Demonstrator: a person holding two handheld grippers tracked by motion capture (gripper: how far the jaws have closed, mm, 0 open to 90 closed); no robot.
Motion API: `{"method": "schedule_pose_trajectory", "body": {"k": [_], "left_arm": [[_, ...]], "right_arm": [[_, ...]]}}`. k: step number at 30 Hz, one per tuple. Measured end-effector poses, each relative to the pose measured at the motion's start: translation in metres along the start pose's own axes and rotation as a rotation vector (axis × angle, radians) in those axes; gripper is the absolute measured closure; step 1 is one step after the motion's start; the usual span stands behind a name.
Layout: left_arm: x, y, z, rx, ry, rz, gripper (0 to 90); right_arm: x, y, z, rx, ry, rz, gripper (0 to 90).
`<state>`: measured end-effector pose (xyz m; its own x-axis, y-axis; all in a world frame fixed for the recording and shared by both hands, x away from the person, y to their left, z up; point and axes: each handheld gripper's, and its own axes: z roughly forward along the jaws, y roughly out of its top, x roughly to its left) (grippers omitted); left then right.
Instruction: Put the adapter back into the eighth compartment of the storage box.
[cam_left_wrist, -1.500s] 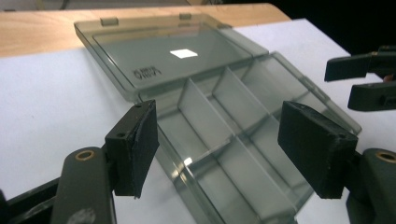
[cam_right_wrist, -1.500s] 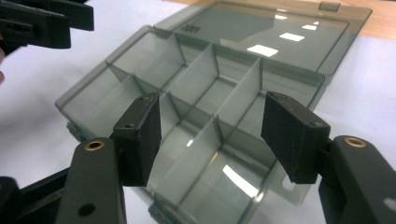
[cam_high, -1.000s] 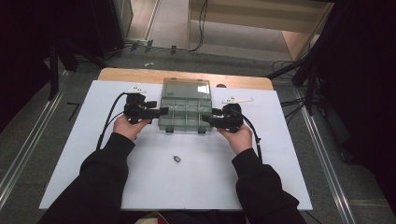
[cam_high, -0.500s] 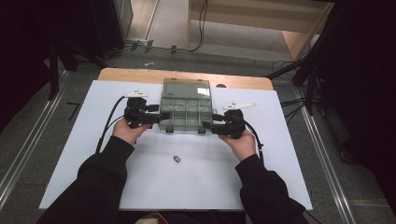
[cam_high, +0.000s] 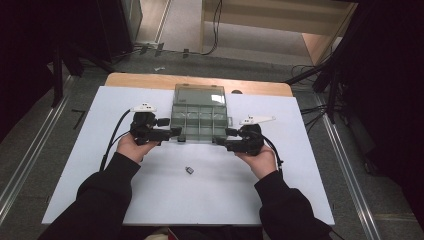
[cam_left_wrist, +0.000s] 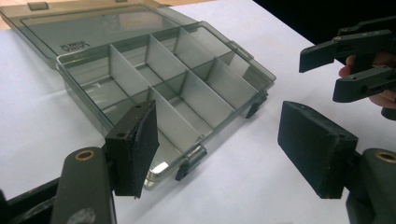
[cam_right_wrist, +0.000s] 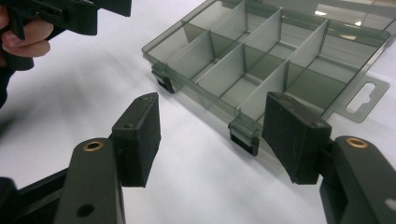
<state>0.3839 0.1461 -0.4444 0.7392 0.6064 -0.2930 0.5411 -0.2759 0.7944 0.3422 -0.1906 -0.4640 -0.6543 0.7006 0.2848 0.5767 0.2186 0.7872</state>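
Item: compartment box (cam_high: 199, 120), smoke-grey clear plastic, lying open at the far middle of the white table (cam_high: 75, 165), its lid (cam_high: 199, 94) folded flat beyond the tray. In both gripper views every compartment is looking empty.

Item: left gripper (cam_high: 173, 133). You are holding it at the tray's near-left corner. In the left gripper view (cam_left_wrist: 224, 154) its jaws are standing wide with nothing between the pads; one pad (cam_left_wrist: 140, 140) is sitting in front of the tray's front wall, beside a latch (cam_left_wrist: 191, 161), and whether it is touching cannot be told.

Item: right gripper (cam_high: 222, 138). You are holding it at the tray's near-right corner, jaws equally wide and holding nothing. In the right gripper view (cam_right_wrist: 212, 135) the near-right latch (cam_right_wrist: 243, 137) is sitting between the two pads, ungripped.

Item: small dark part (cam_high: 189, 170), lying loose on the table, near you and well apart from the box.

Change: over the last second you are drawing both hands slightly toward yourself and off the tray's sides; the box is staying where it was, and the jaw openings are not changing.

Reading: the box is probably finished being opened and you are releasing it. The loose part is likely the next thing to fetch.
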Motion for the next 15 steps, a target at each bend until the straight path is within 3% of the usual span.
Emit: {"method": "schedule_pose_trajectory", "body": {"k": [15], "left_arm": [[-0.013,-0.011,-0.008,0.017,-0.028,0.023,29.6]], "right_arm": [[0.009,-0.01,-0.009,0.009,0.012,-0.011,35.9]]}}
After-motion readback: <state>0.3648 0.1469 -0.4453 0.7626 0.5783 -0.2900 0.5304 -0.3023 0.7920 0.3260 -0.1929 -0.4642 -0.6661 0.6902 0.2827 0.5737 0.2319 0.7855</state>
